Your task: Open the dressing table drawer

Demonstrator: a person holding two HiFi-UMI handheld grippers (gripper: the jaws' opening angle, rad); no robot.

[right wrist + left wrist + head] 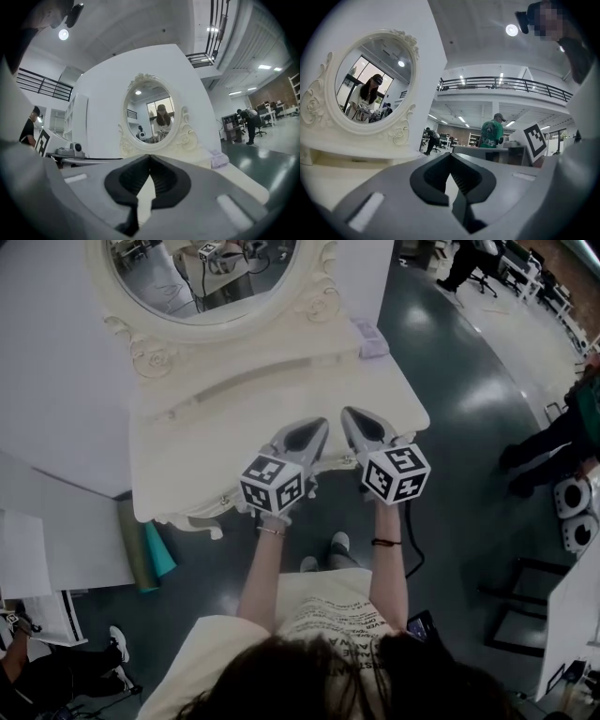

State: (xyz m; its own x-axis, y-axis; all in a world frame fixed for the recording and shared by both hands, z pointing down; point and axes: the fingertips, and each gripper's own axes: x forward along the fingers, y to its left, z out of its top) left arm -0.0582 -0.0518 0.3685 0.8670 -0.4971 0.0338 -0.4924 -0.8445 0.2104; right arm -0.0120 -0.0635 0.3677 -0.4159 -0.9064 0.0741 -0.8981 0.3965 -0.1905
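Note:
A cream dressing table (pixel 216 427) with an oval carved mirror (pixel 206 277) stands in front of me. Its drawer front is hidden under the top's front edge. My left gripper (pixel 322 423) and right gripper (pixel 347 412) hover side by side over the front of the tabletop, pointing level toward the mirror. In the left gripper view the left gripper (pixel 450 154) has its jaws closed tip to tip with nothing between them, and the mirror (pixel 370 84) lies to its left. The right gripper (pixel 149 157) is shut and empty too, facing the mirror (pixel 152 112) head on.
A small lilac box (pixel 372 338) sits at the table's back right corner. Green and teal rolls (pixel 150 554) lean on the floor at the table's left. People stand at the right (pixel 553 446) and a person in a green shirt (pixel 491 133) stands farther off.

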